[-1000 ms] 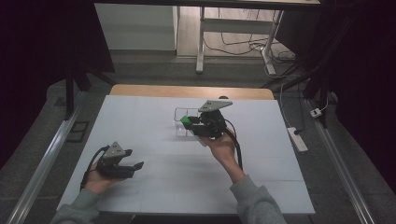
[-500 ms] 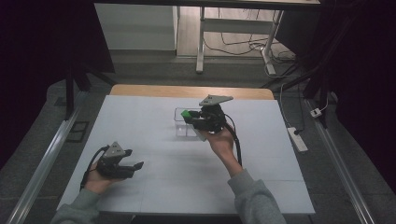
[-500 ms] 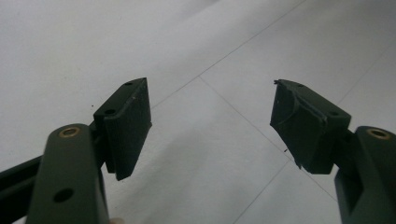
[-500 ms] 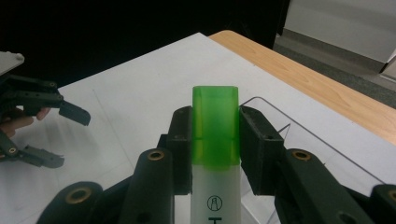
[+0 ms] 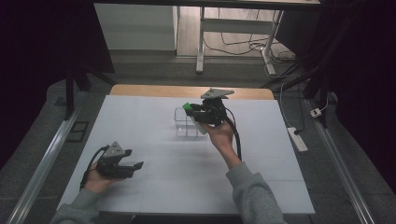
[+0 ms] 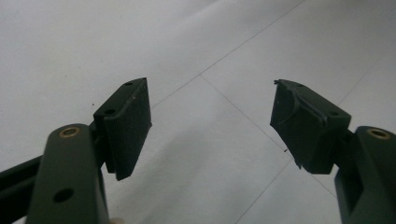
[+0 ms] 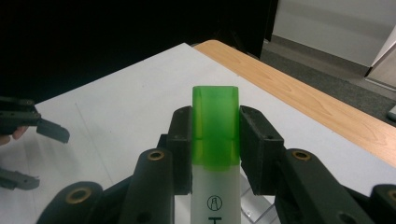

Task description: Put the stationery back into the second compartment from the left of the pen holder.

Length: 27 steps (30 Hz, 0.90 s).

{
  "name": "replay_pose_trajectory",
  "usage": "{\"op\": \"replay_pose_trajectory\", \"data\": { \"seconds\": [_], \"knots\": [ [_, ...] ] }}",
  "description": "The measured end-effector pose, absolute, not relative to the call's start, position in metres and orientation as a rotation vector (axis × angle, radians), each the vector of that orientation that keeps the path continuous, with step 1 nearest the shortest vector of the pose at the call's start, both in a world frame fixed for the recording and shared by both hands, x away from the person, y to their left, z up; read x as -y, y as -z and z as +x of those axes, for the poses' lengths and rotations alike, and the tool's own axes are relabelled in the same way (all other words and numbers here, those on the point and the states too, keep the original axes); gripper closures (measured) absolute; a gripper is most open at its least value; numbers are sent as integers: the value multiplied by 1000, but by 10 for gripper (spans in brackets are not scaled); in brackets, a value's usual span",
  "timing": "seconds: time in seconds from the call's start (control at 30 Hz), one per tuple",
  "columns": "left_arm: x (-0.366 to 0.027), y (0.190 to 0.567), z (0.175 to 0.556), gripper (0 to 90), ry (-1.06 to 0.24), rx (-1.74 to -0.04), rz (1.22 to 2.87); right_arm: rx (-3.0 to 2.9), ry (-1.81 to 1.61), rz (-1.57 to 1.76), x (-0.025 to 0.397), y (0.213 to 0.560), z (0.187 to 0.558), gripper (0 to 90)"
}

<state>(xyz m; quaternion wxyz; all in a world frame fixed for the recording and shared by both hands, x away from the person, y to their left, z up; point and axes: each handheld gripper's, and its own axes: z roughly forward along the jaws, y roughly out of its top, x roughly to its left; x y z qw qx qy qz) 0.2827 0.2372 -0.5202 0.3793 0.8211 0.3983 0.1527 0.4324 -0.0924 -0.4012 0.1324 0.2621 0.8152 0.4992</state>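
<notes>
My right gripper [image 5: 194, 111] is shut on a highlighter [image 5: 186, 106] with a green cap and a white barrel. It holds the highlighter above a small clear plastic container [image 5: 186, 127] that stands at the table's back middle. In the right gripper view the green cap [image 7: 215, 123] sticks out between both pads [image 7: 255, 149], pointing toward the table's left side. My left gripper [image 5: 136, 168] rests low at the table's front left, open with nothing in it. Its two pads [image 6: 128, 126] stand wide apart over the bare white tabletop [image 6: 224, 56].
The white tabletop [image 5: 154, 116] ends in a wooden strip [image 5: 154, 90] along its far edge. A metal rail [image 5: 42, 163] runs beside the left side. A power strip [image 5: 297, 139] and cables lie on the floor at right. My left gripper [image 7: 35, 154] also shows far off.
My right gripper has carried the highlighter slightly up and toward the far edge over the clear container. The left gripper has stayed put.
</notes>
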Motion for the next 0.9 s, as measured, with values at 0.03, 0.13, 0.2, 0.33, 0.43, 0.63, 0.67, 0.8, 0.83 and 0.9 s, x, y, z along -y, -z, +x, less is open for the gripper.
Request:
{"op": "replay_pose_trajectory", "data": {
  "seconds": [0.03, 0.13, 0.2, 0.33, 0.43, 0.63, 0.67, 0.8, 0.83, 0.9],
  "knots": [
    [-237, 520, 283, 284, -391, -1017, 2097, -2362, -1452, 766, 92, 401, 434, 661],
    [-238, 520, 282, 284, -392, -1018, 2097, -2355, -1447, 767, 91, 401, 439, 661],
    [-238, 520, 282, 284, -393, -1019, 2095, -2352, -1438, 767, 90, 401, 442, 660],
    [-239, 521, 283, 284, -390, -1019, 2096, -2330, -1448, 779, 87, 400, 448, 661],
    [-239, 521, 283, 284, -391, -1022, 2098, -2314, -1450, 790, 86, 399, 453, 660],
    [-240, 521, 283, 284, -389, -1023, 2094, -2287, -1480, 805, 82, 401, 467, 660],
    [-241, 521, 283, 284, -389, -1025, 2093, -2283, -1483, 809, 81, 402, 469, 660],
    [-242, 522, 283, 284, -388, -1026, 2093, -2274, -1487, 827, 77, 406, 479, 660],
    [-243, 522, 283, 284, -387, -1026, 2092, -2271, -1492, 830, 76, 408, 481, 660],
    [-243, 522, 284, 284, -387, -1030, 2090, -2271, -1491, 836, 74, 409, 486, 660]
  ]
}}
